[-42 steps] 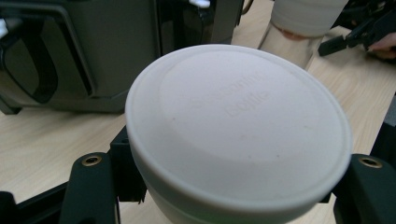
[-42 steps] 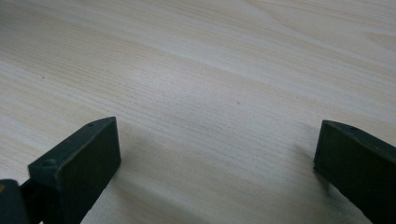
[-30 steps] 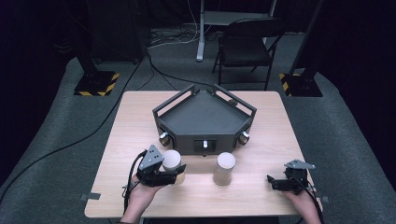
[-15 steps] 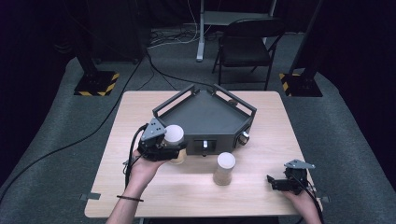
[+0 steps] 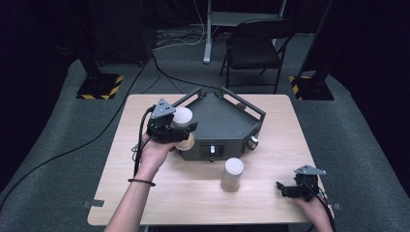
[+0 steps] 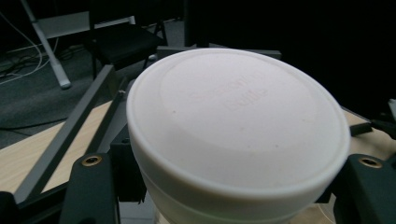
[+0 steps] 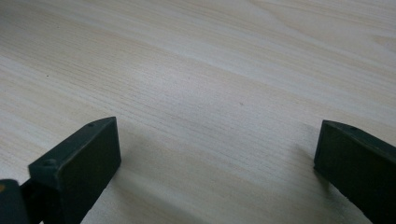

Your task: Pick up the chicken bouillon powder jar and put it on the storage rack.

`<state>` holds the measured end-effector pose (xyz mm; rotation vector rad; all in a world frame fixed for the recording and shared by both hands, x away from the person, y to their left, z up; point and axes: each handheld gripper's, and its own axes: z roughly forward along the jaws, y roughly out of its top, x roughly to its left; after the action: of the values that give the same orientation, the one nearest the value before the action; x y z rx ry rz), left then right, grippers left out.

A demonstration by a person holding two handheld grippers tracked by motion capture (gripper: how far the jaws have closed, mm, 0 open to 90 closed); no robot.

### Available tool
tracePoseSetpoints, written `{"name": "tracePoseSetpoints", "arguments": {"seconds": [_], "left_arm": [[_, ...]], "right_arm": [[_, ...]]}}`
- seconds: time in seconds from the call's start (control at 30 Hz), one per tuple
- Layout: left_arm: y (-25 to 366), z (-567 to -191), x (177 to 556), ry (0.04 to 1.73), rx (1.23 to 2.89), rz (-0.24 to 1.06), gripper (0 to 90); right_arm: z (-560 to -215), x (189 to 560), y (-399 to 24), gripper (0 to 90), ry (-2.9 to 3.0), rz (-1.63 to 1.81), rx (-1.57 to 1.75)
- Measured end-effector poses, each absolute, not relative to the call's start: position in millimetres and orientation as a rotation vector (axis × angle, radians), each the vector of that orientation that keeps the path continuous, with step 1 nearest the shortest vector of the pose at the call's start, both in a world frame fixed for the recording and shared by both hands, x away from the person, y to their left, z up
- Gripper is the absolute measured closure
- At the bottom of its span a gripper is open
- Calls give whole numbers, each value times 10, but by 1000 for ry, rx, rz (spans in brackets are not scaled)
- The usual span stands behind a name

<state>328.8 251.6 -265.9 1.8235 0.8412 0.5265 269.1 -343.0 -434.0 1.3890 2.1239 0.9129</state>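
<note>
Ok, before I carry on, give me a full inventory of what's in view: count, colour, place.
Held jar: one, white lid, tan contents, in the left gripper above the tray's left front corner.
Standing jar: one, same kind, upright on the table in front of the tray.
Tray: one, dark grey, angular, railed, at the table's middle.
Table: one, light wood.
Chair: one, black, folding, behind the table.
Stand bases: two, black with yellow stripes, on the floor at the far left and far right.
Cables: black, across the grey floor.
Left gripper: one, black, shut on the held jar, raised off the table.
Right gripper: one, black, fingers apart, at the table's near right.
</note>
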Motion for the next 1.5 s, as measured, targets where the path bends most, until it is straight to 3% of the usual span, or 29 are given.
{"name": "tracePoseSetpoints", "arguments": {"seconds": [0.6,0.97,1.33,1.5], "left_arm": [[2058,-2707,3690,907,1800,634,337],[1908,-2786,3946,1010,1824,555,337],[1823,-2817,3964,1022,1827,555,333],[1802,-2794,3927,1031,1829,572,270]], "right_arm": [[-4340,2700,-3441,0,2132,917,1380],[-4340,2706,-3448,0,2137,920,1376],[-4341,2708,-3450,0,2138,920,1373],[-4341,2708,-3450,0,2139,919,1371]]}}
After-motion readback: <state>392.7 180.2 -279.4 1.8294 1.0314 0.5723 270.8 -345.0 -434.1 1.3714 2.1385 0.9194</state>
